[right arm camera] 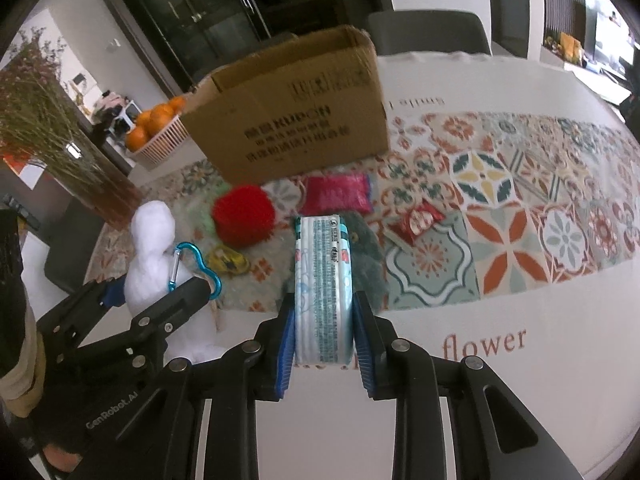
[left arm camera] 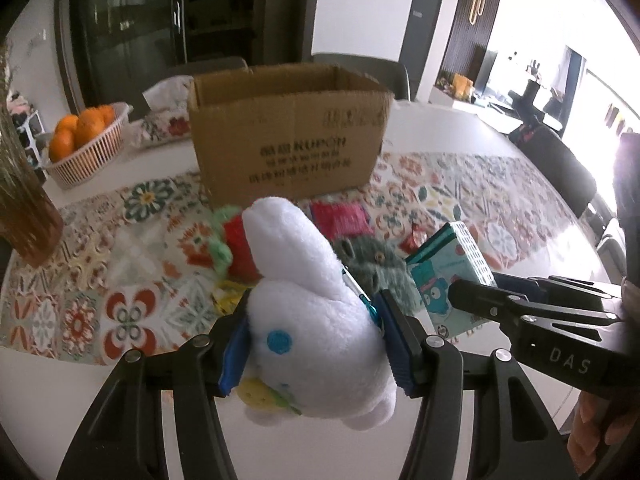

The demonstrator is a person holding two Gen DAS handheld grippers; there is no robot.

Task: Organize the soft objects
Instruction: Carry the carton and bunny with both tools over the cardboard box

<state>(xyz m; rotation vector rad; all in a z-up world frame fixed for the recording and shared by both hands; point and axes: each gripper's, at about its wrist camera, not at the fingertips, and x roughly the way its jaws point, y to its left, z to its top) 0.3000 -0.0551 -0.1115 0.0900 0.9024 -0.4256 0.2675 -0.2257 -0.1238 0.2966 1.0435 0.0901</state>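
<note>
White plush fills my left gripper [left arm camera: 316, 344], the white toy [left arm camera: 320, 320] squeezed between both pads above the table, while my right gripper [right arm camera: 324, 344] clamps the tissue pack [right arm camera: 323, 288] edge-on; a soft body can squirm out of the pads, and its blue carabiner [right arm camera: 196, 268] hangs close to my left finger, ready to snag. Ahead, the cardboard box [left arm camera: 288, 132] reads "KUPON", the tablecloth [right arm camera: 520, 240] "flower", my tools "DAS" and "GenRobot.AI".
</note>
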